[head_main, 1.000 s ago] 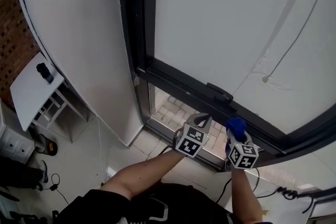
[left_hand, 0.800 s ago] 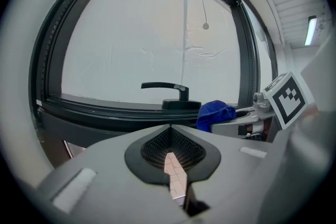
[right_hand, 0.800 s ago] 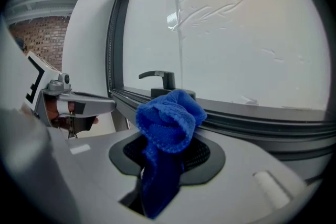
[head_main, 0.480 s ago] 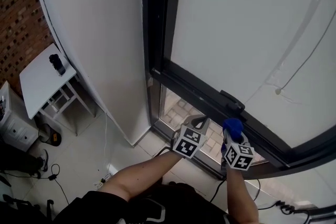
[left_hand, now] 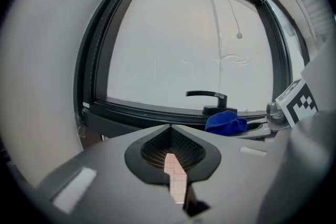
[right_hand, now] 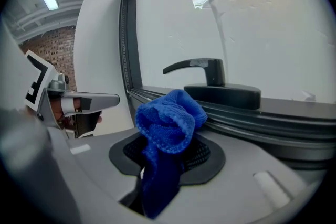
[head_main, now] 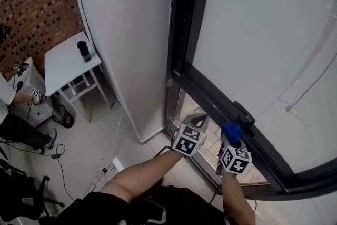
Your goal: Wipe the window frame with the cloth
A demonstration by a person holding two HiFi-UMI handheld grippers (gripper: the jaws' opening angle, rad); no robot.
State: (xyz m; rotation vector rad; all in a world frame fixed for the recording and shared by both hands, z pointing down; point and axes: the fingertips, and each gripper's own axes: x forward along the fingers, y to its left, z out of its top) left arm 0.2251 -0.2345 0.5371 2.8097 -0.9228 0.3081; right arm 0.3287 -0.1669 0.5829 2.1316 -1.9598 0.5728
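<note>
As view swings, right claw (head_main: pixel 229 138) keeps cloth (head_main: pixel 231 129)

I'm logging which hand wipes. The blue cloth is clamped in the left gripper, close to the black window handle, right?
Not quite: the blue cloth is clamped in the right gripper, close to the black window handle. The right gripper view shows it between those jaws; the left gripper holds nothing.
</note>
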